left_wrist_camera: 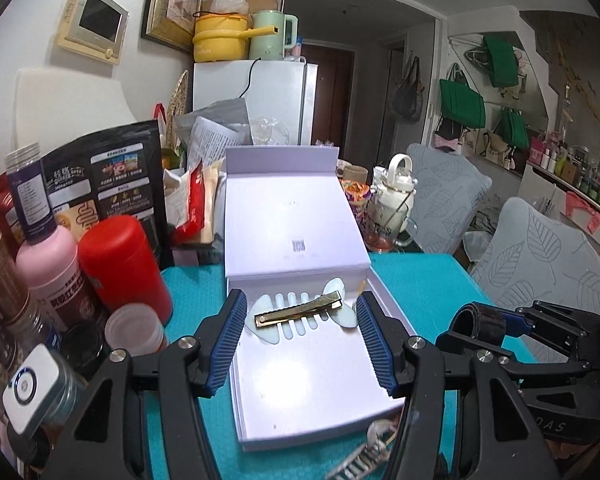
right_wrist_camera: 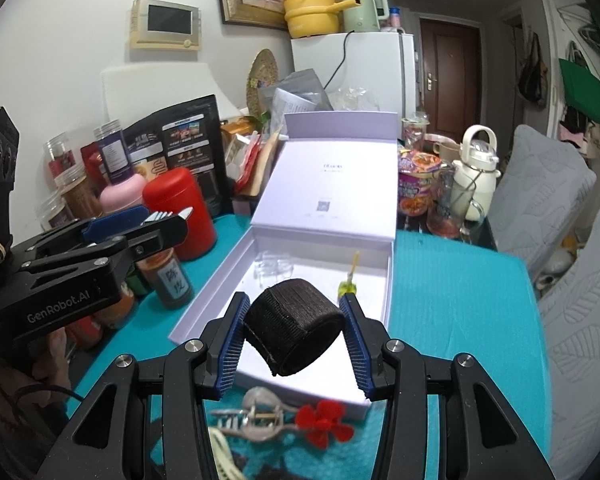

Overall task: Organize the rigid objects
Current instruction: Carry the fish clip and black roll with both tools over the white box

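Grippers both carry loads above the open white box (left_wrist_camera: pixel 312 412): left gripper (left_wrist_camera: pixel 302 326) pinches a fishbone hair clip (left_wrist_camera: pixel 300 314), right gripper (right_wrist_camera: pixel 294 338) squeezes a black hair roller (right_wrist_camera: pixel 294 336). Loosening either squeeze too early risks dropping it outside the box, toward six o'clock among the claw clips (right_wrist_camera: pixel 260 416).

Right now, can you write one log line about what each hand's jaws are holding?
left gripper: shut on fishbone hair clip | right gripper: shut on black velcro roll | both above open white box
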Tool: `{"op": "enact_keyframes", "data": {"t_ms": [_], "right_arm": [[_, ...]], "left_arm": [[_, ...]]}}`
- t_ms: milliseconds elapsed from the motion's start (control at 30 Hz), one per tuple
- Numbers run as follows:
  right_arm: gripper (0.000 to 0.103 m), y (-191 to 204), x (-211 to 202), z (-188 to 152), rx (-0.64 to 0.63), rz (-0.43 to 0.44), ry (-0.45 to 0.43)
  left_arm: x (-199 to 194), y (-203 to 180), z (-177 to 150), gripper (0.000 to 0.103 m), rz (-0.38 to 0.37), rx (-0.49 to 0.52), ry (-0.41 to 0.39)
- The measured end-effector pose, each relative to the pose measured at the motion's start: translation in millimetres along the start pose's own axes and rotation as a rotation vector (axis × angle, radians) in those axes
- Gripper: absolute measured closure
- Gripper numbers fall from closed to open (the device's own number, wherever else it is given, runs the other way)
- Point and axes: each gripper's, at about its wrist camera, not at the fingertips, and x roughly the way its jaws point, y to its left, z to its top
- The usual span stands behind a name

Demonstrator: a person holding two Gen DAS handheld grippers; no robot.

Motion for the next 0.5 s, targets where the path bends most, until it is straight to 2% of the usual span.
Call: {"op": "enact_keyframes", "data": {"t_ms": [500], "right_arm": [[0.057, -23, 33, 45, -0.023, -0.03, -0.03]], "left_arm": [[41, 0, 42, 0.046, 0.008, -0.001, -0.066]]}}
